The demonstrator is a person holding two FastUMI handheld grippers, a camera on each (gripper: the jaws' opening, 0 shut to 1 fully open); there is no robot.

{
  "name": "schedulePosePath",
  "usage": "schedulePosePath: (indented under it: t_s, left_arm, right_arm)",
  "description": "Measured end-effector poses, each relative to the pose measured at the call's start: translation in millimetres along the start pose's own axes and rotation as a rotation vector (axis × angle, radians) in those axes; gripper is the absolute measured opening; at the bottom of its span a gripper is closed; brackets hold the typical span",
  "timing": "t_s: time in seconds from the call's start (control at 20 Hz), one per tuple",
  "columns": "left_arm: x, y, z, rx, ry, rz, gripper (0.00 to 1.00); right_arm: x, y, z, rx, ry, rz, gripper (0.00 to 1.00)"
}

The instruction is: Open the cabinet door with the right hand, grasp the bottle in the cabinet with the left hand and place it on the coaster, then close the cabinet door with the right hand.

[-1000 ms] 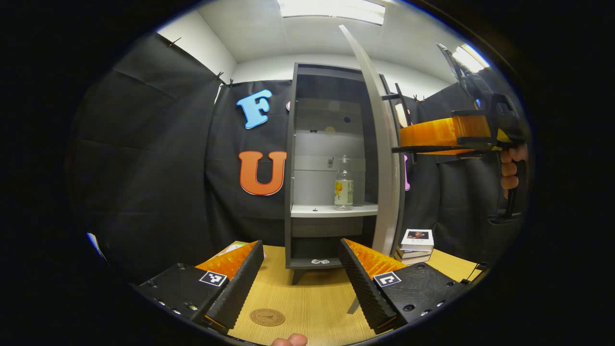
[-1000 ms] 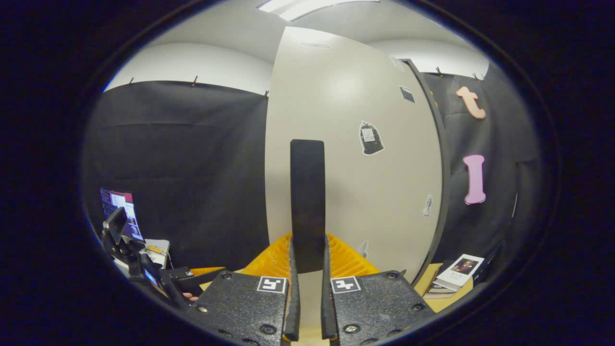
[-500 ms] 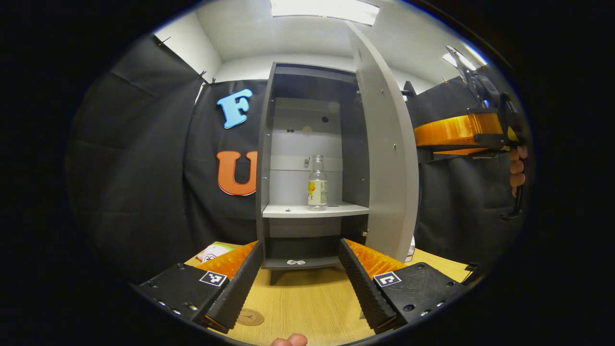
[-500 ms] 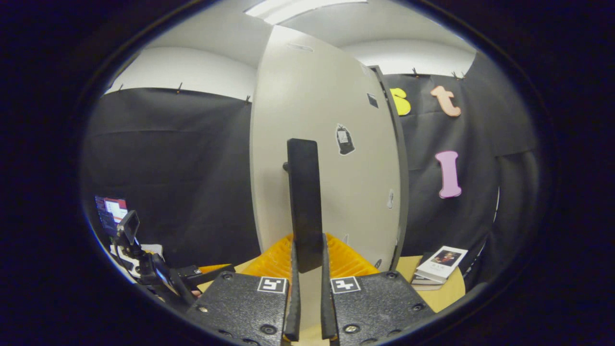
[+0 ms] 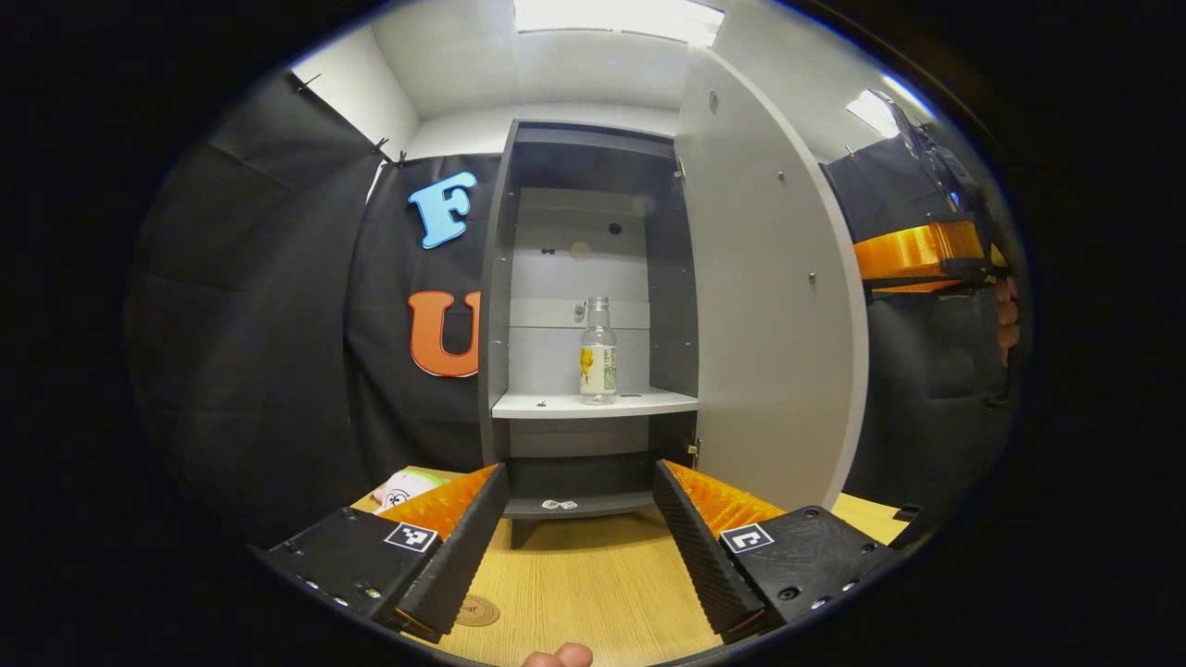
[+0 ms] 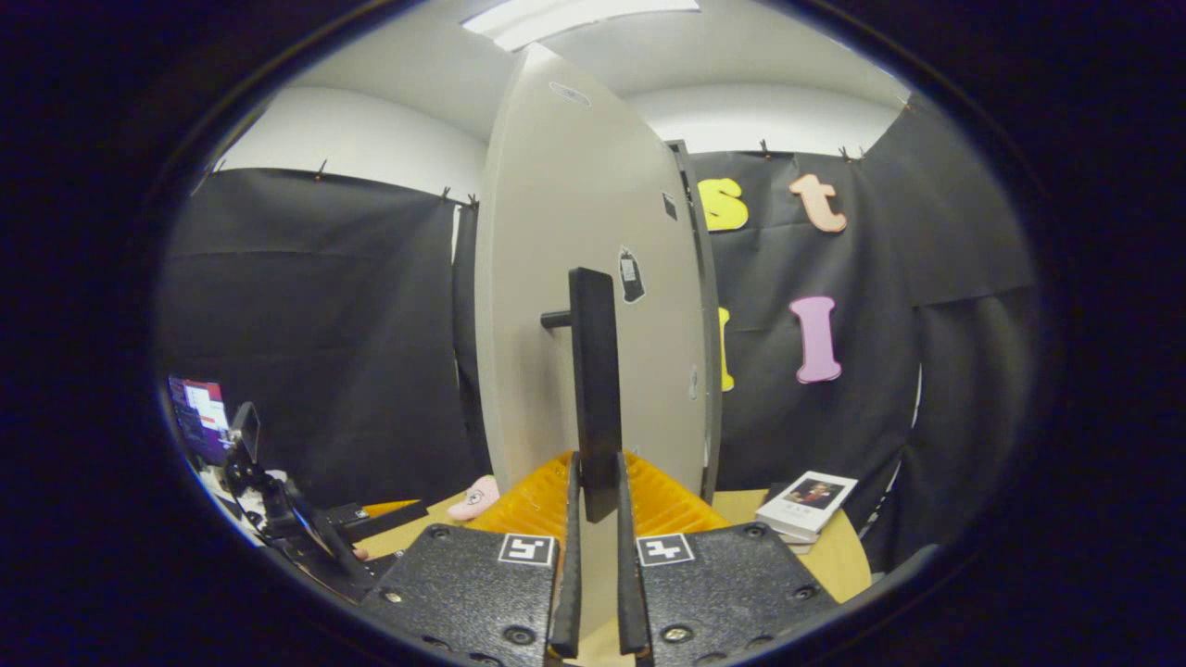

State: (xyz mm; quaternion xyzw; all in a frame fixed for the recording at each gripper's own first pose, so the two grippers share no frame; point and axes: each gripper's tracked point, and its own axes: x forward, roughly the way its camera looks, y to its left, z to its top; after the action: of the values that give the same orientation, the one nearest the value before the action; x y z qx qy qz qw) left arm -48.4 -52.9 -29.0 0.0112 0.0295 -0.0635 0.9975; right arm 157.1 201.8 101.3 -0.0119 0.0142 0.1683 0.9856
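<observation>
A clear plastic bottle (image 5: 599, 350) with a yellow-printed label stands upright on the pale shelf (image 5: 593, 404) of the grey cabinet (image 5: 496, 306), mid-frame in the left gripper view, above and well beyond the left gripper (image 5: 579, 537), whose fingers are spread wide. Lower left, a round brown coaster (image 5: 477, 610) lies on the wooden table (image 5: 593, 593). In the right gripper view, the right gripper (image 6: 593, 505) is clamped on the black bar handle (image 6: 594, 389) of the open grey door (image 6: 574, 278).
</observation>
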Motion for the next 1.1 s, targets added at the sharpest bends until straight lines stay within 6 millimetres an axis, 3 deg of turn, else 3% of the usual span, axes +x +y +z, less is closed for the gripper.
schedulePosePath:
  t_s: [0.4,0.9,1.1]
  left_arm:
    - [-3,-18,2,0.006,-0.003,-0.031,0.95]
    - [-15,-15,4,0.025,0.0,0.0,0.95]
    - [-16,-23,0,0.028,0.013,-0.014,0.95]
  right_arm:
    - [-12,-17,3,-0.009,-0.001,-0.119,0.14]
    - [-19,-73,5,-0.017,-0.027,-0.257,0.07]
    - [-21,-71,4,-0.023,-0.031,-0.242,0.07]
